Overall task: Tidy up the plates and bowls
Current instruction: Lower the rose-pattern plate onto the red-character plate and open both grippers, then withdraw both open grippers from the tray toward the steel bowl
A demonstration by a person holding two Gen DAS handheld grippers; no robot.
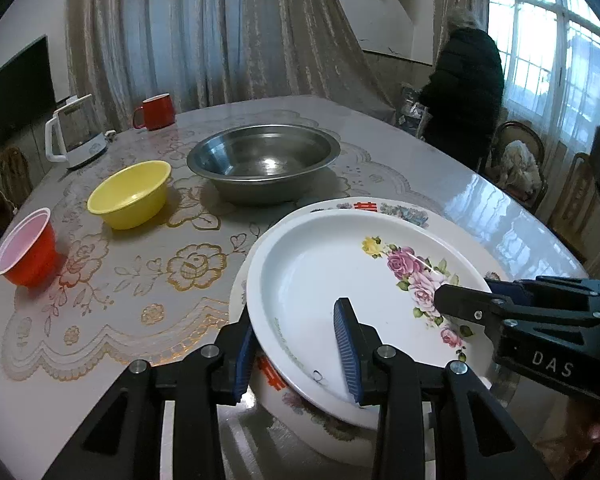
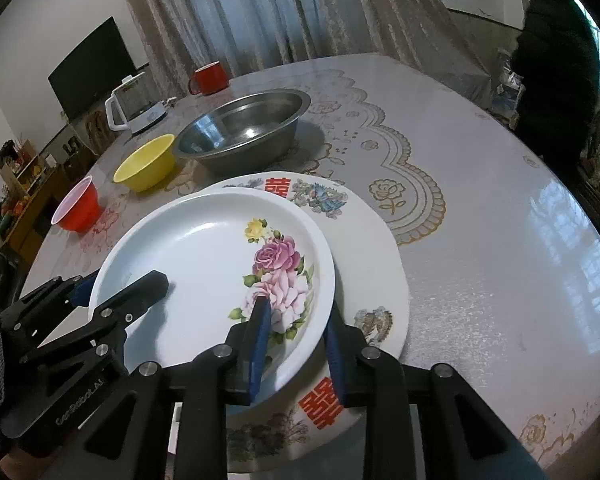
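Observation:
A white plate with pink roses (image 1: 320,264) (image 2: 204,240) lies off-centre on a larger plate with red characters (image 1: 404,210) (image 2: 372,248) near the table's front edge. My left gripper (image 1: 296,312) (image 2: 124,280) is shut on the rose plate's near-left rim, one finger over the inside and one outside. My right gripper (image 2: 296,312) (image 1: 466,290) straddles the near-right rim by the roses. Its pads stand loosely on either side, not pressing. A steel basin (image 1: 264,160) (image 2: 244,124), a yellow bowl (image 1: 130,194) (image 2: 146,164) and a red cup (image 1: 28,248) (image 2: 78,206) sit farther back.
A red mug (image 1: 156,112) and a white kettle (image 1: 76,132) stand at the table's far left. A person in a dark coat (image 1: 464,92) stands beyond the far right corner, near chairs (image 1: 520,160). The table's right side shows bare glossy surface (image 2: 500,240).

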